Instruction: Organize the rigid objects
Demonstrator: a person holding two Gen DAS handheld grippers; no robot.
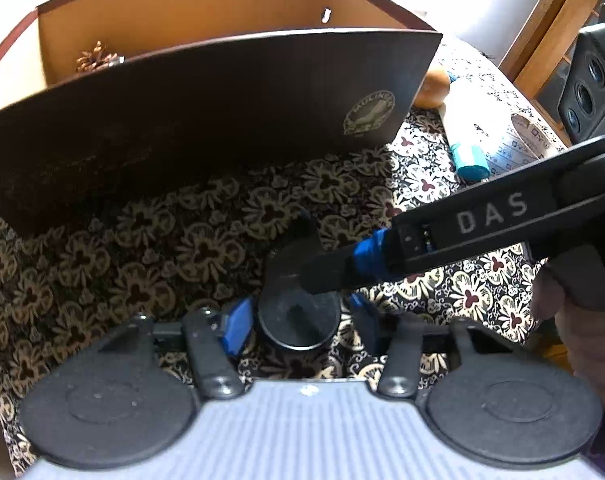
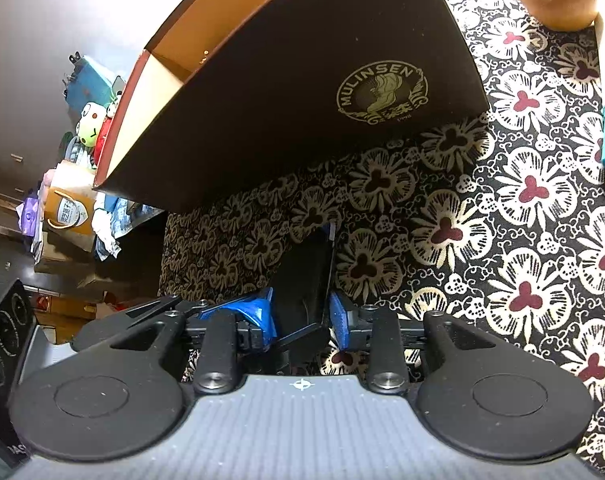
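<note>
— So how much of the organizing is judged done?

— Little, it seems. Only a pine cone (image 1: 98, 58) is seen inside the open brown box (image 1: 222, 120), toward eleven o'clock. A black round container (image 1: 298, 320) is not yet boxed; it is found upright on the floral tablecloth (image 1: 162, 248), at six o'clock of the box. A teal-capped tube (image 1: 468, 152) and a round tan object (image 1: 432, 88) are left out at two o'clock.

— How is the container described?

— Dark, squat and cylindrical, with a flat lid in which a small slot is seen. It is judged rigid.

— Is it held?

— It is flanked by the left gripper (image 1: 300, 312), whose pads are set just beside its walls. A sliver of cloth is seen at the three o'clock pad, so no clamping is judged. The right gripper (image 2: 302, 314) is reached in from three o'clock, one finger laid over the lid. In its own view a dark shape (image 2: 302, 276) is seen between narrowly spread pads, but whether it is pressed cannot be told
</note>
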